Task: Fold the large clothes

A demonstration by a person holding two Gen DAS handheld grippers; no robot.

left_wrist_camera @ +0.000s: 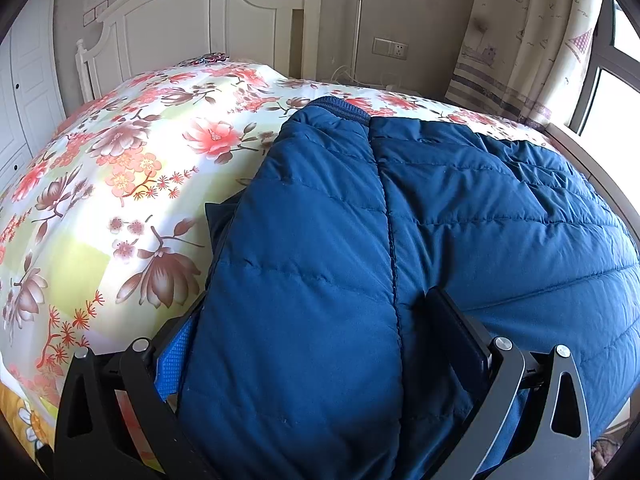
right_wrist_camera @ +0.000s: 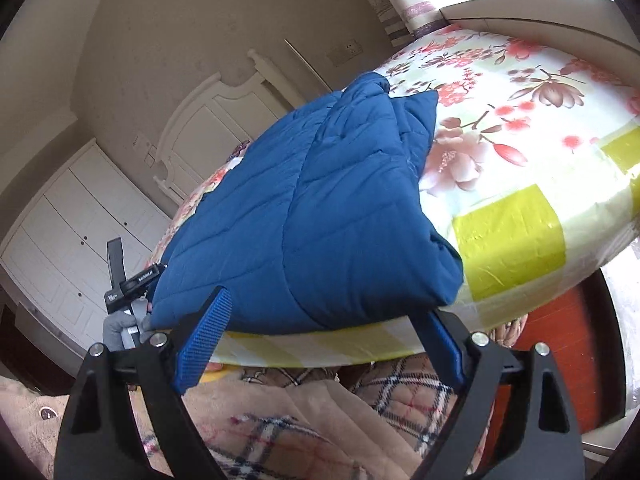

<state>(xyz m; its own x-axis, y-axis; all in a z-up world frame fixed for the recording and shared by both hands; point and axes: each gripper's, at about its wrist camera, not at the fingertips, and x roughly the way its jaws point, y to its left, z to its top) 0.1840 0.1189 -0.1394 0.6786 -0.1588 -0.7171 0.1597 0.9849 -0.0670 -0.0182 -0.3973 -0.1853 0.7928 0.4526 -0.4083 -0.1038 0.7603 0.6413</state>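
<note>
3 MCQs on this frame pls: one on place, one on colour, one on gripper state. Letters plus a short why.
1. Where does the jacket lie?
A. on the floral bedspread
B. on the floor
C. hung on the wardrobe

2. What colour is the jacket?
A. red
B. blue
C. grey

3. How does the right gripper stand?
A. shut on the jacket
B. open, at the jacket's near edge
C. out of view

Answers:
1 A: the bedspread shows around the jacket in both views.
2 B: the quilted fabric is blue in both views.
3 B: its fingers are spread wide apart, with the jacket's edge just ahead. The left gripper has jacket fabric between its fingers.
</note>
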